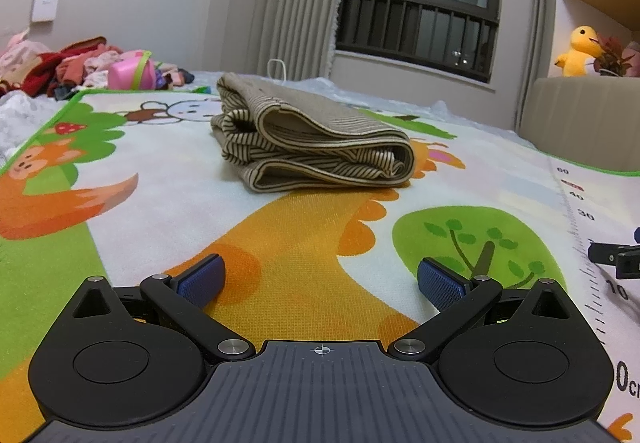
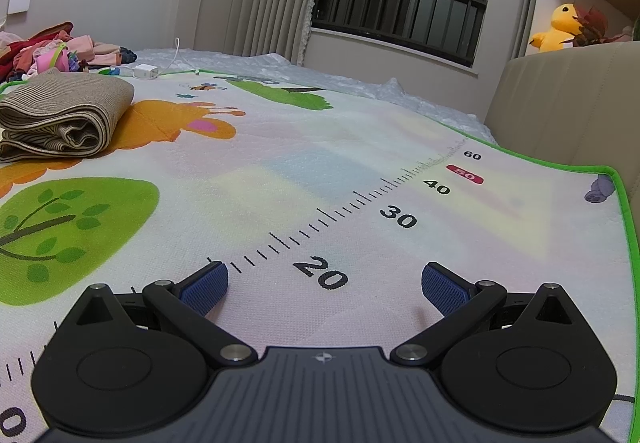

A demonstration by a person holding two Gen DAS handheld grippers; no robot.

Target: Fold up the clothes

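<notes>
Lying on the play mat [image 1: 168,203] is one folded garment [image 1: 316,147], tan with thin dark stripes. It is doubled over several times into a thick, rounded bundle, its layered edges showing in curved bands along the near side. It sits near the middle of the mat, ahead of the left gripper [image 1: 320,281] and well apart from it; from the right wrist view it lies far off to the left [image 2: 64,119].

Two grippers are present. The left one hovers low over the mat with its two blue pads [image 1: 202,281] spread wide and nothing between them. The right gripper [image 2: 324,283] is likewise spread wide and empty, above the printed ruler [image 2: 360,199] on the mat.

One heap of unfolded clothes [image 1: 68,65], red and pink, lies beyond the mat's far left corner, with a pink box [image 1: 132,75] beside it. One yellow plush toy [image 1: 580,51] sits on a ledge at the right. One white charger [image 2: 146,71] with its cord rests at the mat's far edge.
</notes>
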